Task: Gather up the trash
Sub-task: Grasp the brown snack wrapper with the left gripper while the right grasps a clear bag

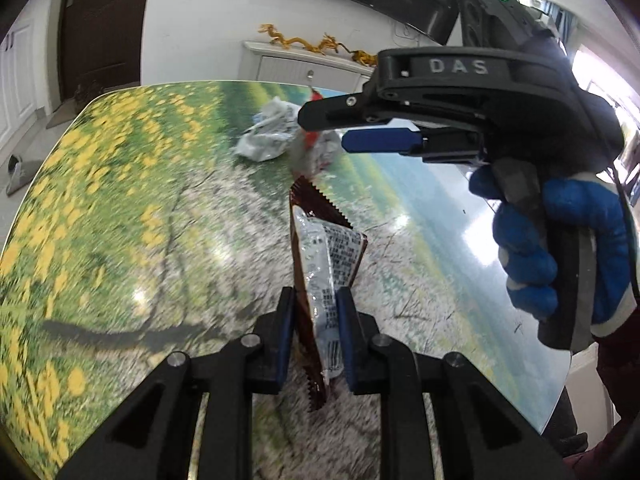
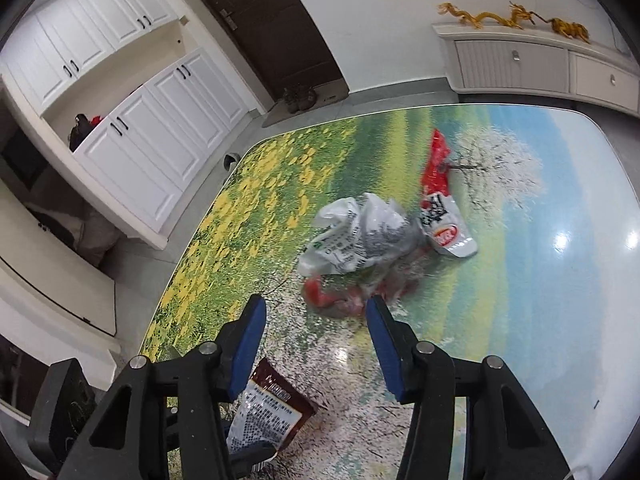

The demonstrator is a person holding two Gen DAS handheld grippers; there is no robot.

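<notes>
One wrapper (image 1: 320,280) is pinched in the left gripper (image 1: 314,328). The right gripper (image 2: 316,328) gapes empty near the far pile (image 2: 360,240), still uncollected on the table (image 2: 560,280).

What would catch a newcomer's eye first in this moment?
The left claw pinches a brown snack wrapper upright over the flower-printed table. Further along the table lies a crumpled pile of white and red wrappers, with the right claw open just short of it.
</notes>
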